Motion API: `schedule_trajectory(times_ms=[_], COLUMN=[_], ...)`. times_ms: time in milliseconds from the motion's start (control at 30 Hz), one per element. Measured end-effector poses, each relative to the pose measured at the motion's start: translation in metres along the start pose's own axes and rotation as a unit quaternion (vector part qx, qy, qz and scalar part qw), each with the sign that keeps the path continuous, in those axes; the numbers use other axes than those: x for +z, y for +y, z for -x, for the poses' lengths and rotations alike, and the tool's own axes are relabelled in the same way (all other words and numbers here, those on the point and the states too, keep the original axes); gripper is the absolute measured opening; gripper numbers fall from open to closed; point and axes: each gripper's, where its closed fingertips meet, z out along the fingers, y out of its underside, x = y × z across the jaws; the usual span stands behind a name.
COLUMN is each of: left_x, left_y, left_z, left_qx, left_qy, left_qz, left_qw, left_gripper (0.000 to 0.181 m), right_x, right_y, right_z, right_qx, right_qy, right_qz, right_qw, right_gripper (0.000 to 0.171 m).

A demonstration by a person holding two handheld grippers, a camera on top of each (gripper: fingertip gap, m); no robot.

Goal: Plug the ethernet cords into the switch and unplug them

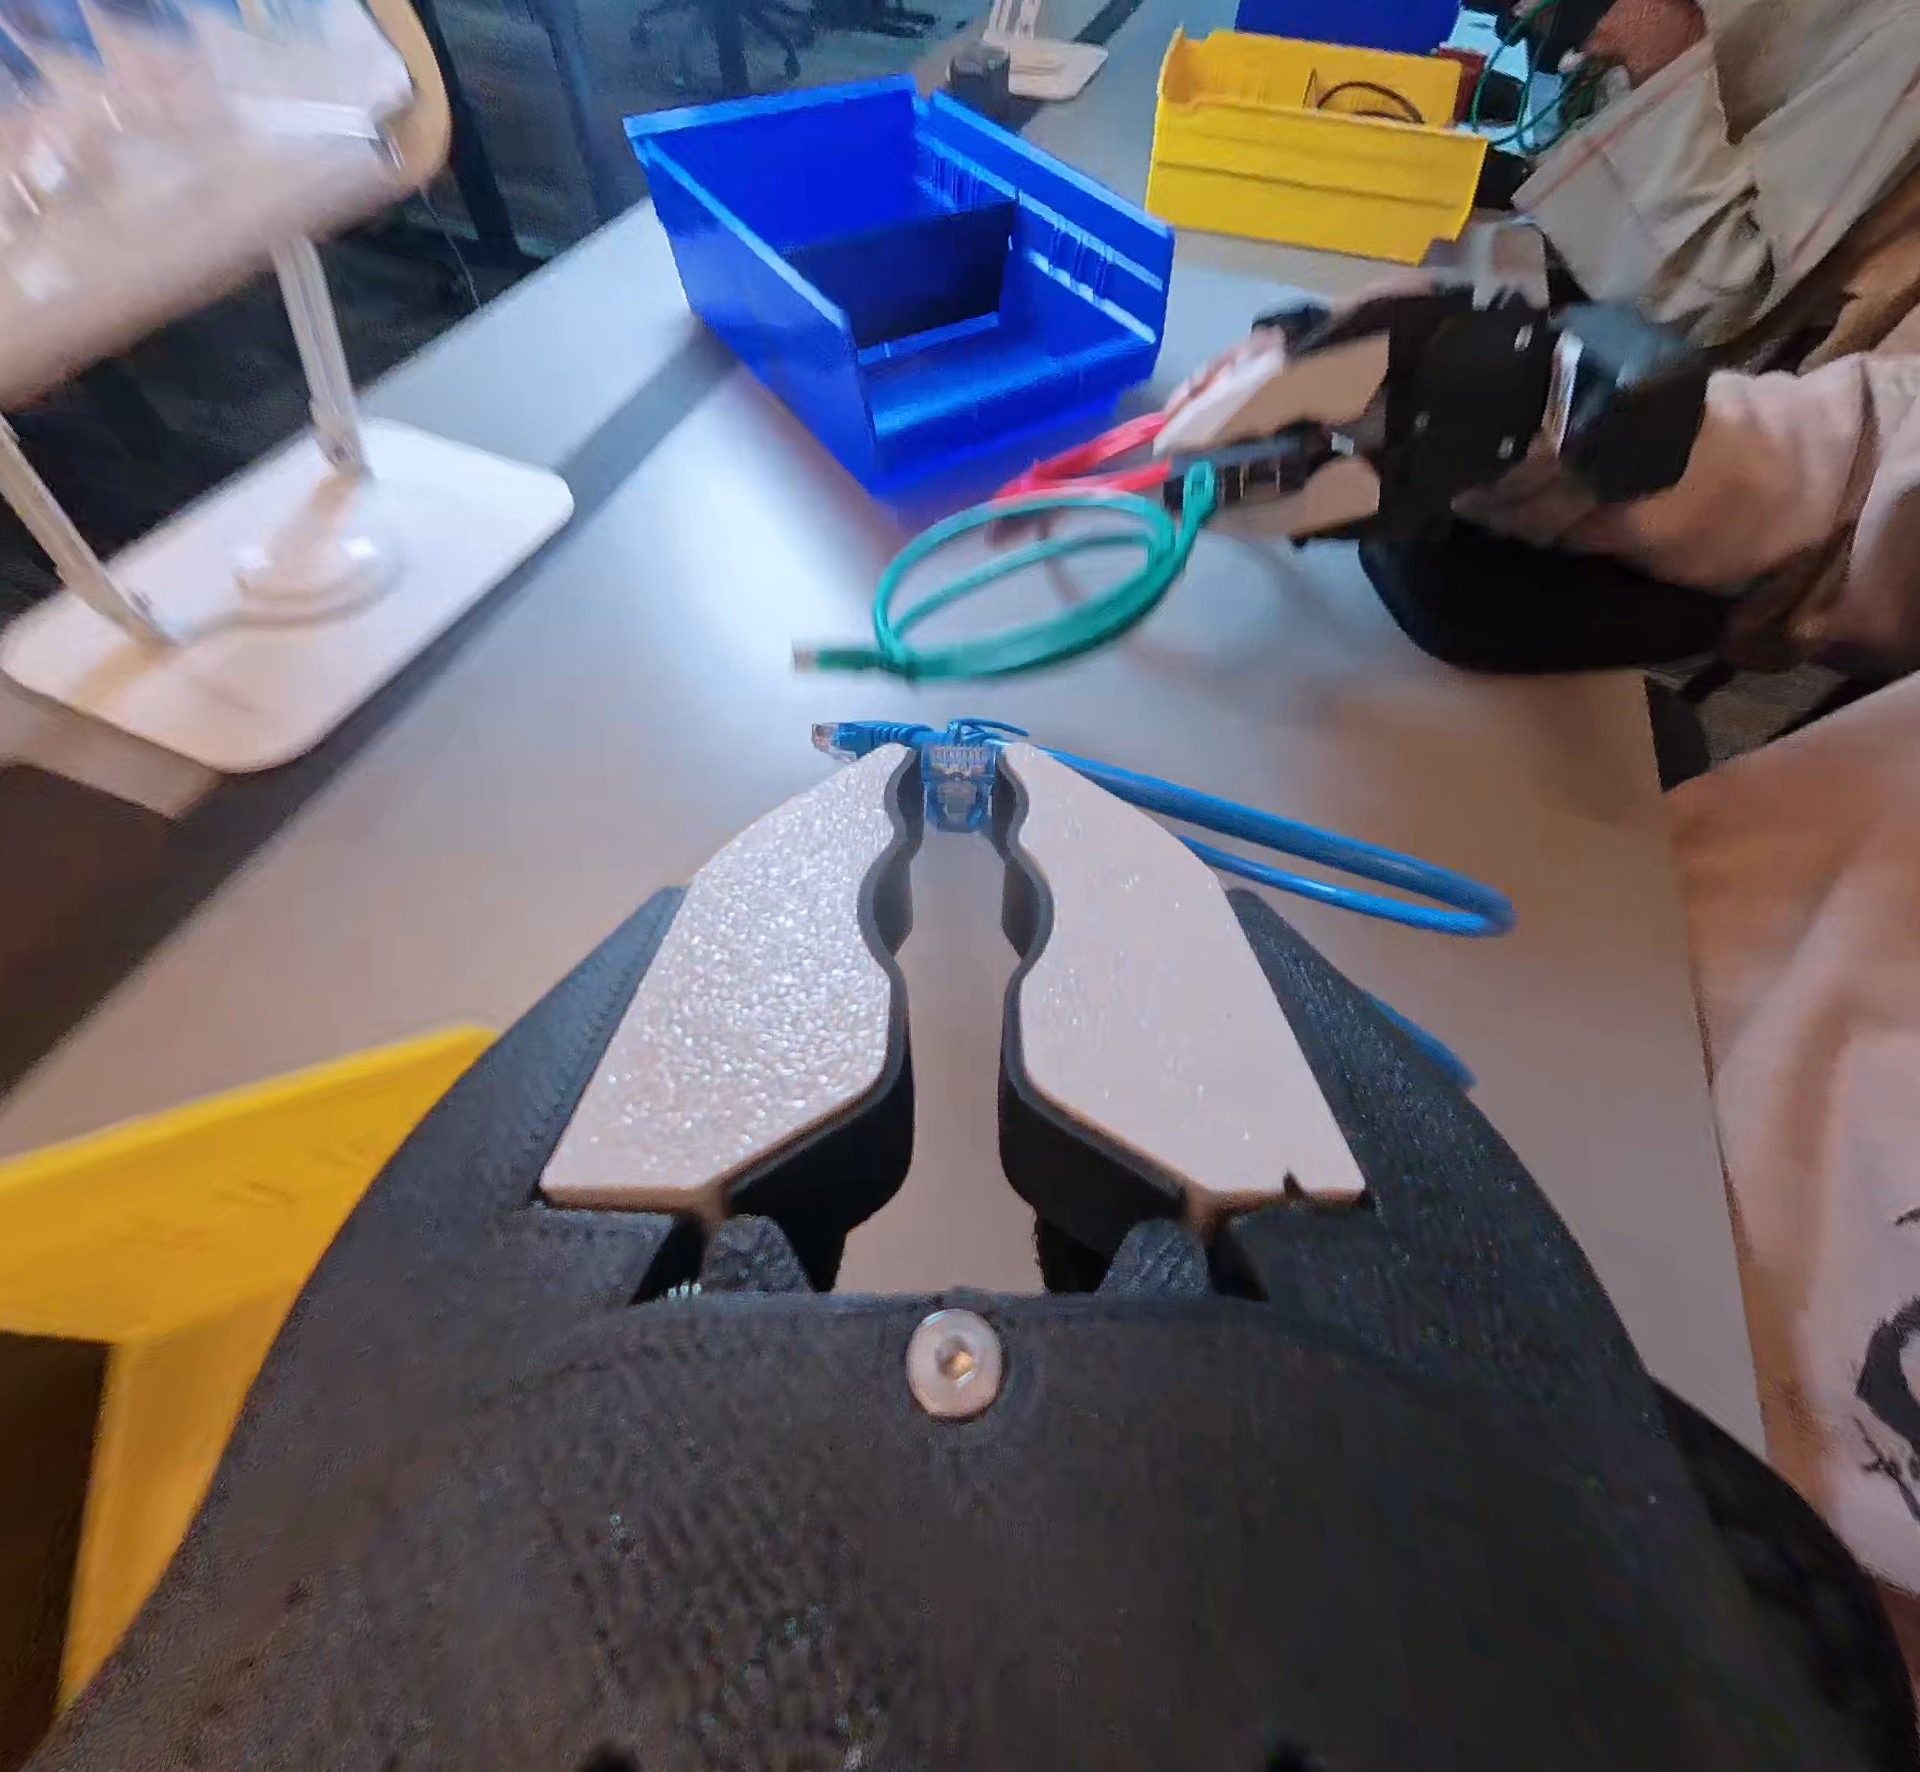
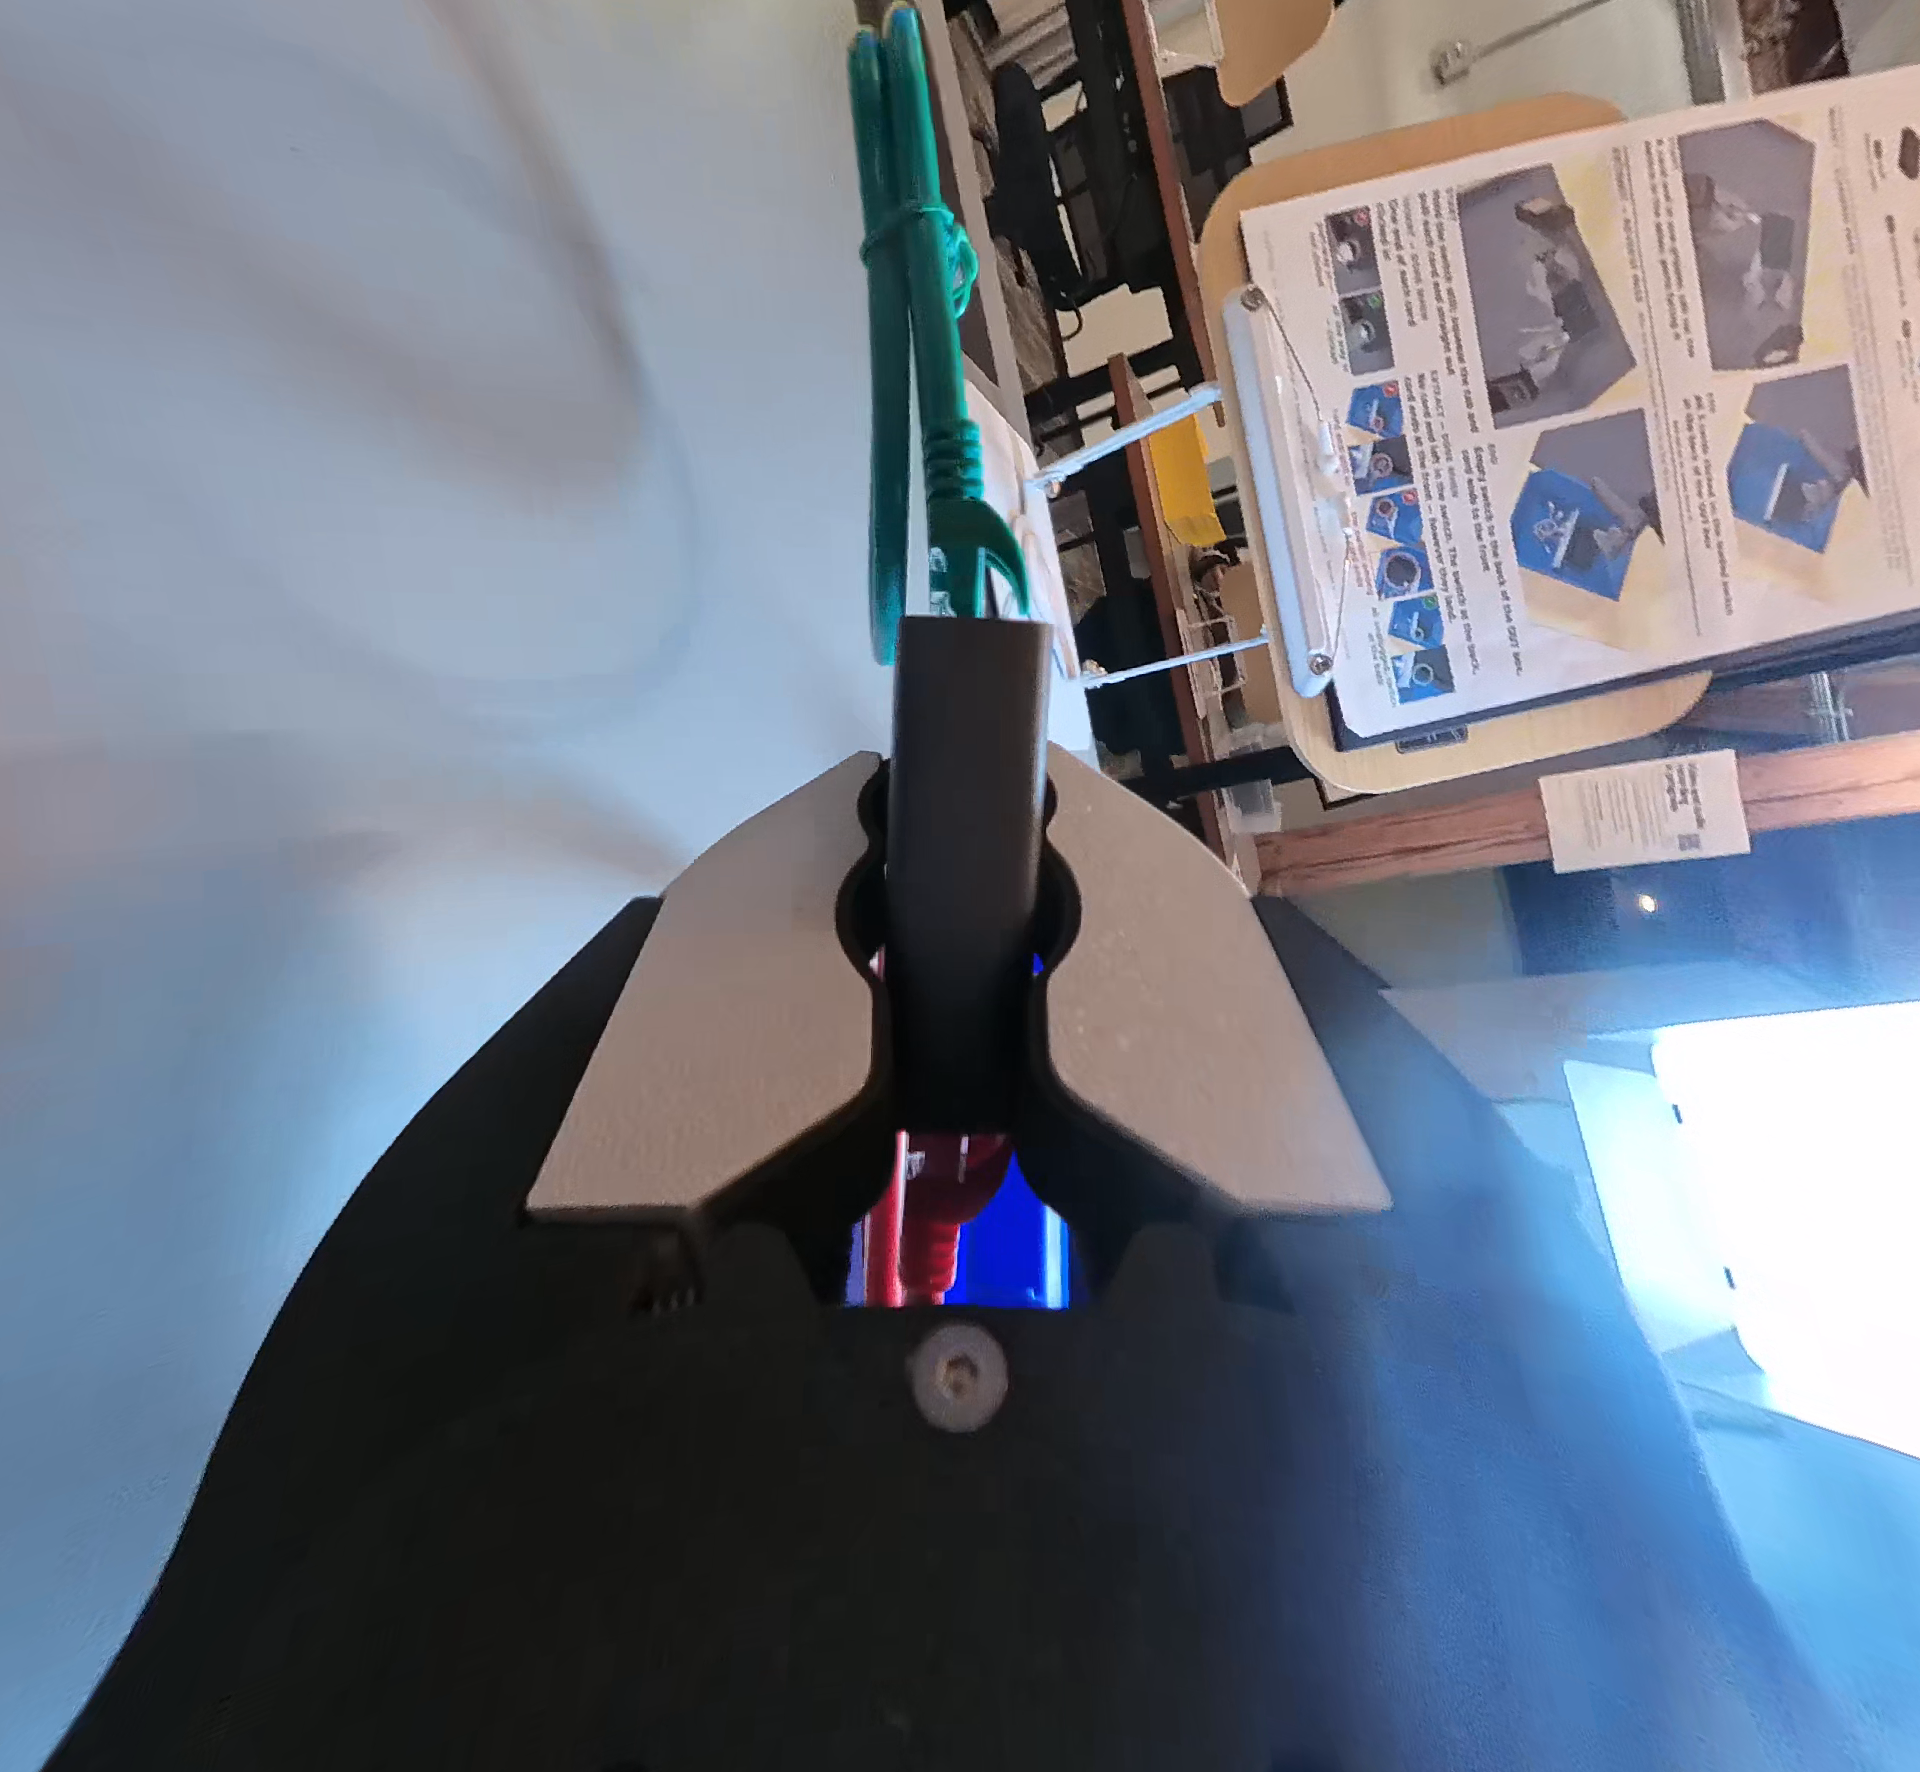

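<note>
Blue cord (image 1: 1299,855): your left gripper (image 1: 956,787) is pinching its plug right at the fingertips, cable looping off right. Your right gripper (image 2: 961,787) is clamped on the dark switch (image 2: 966,787), green cord (image 2: 904,320) plugged in ahead, red cord (image 2: 935,1223) mostly hidden behind. Three cords, one switch; its ports are blurry.

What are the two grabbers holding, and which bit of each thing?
The left gripper pinches the blue cord by its plug, right at the fingertips. The right gripper clamps the black switch across its body, with the green cord plugged in.
</note>
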Motion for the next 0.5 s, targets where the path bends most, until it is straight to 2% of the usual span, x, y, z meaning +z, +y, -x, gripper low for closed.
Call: schedule_trajectory(times_ms=[100, 167, 333, 500], left_x=[0.011, 0.013, 0.013, 0.017], left_y=[0.072, 0.103, 0.138, 0.144], left_z=[0.006, 0.002, 0.004, 0.014], left_qx=[-0.032, -0.055, -0.036, 0.02], left_qy=[-0.009, 0.003, -0.018, -0.069], left_qz=[0.034, 0.047, 0.107, 0.174], left_qw=[0.999, 0.997, 0.993, 0.982], left_gripper=[0.012, 0.013, 0.016, 0.024], right_x=[-0.001, 0.001, 0.003, 0.003], right_y=[0.006, 0.01, 0.015, 0.013], right_z=[-0.006, -0.009, -0.008, -0.006], right_qx=[0.017, 0.029, 0.037, 0.031], right_qy=[0.008, 0.011, 0.009, 0.009], right_qz=[0.007, 0.01, 0.017, 0.019], right_qw=[1.0, 0.999, 0.999, 0.999], right_gripper=[0.023, 0.022, 0.023, 0.023])
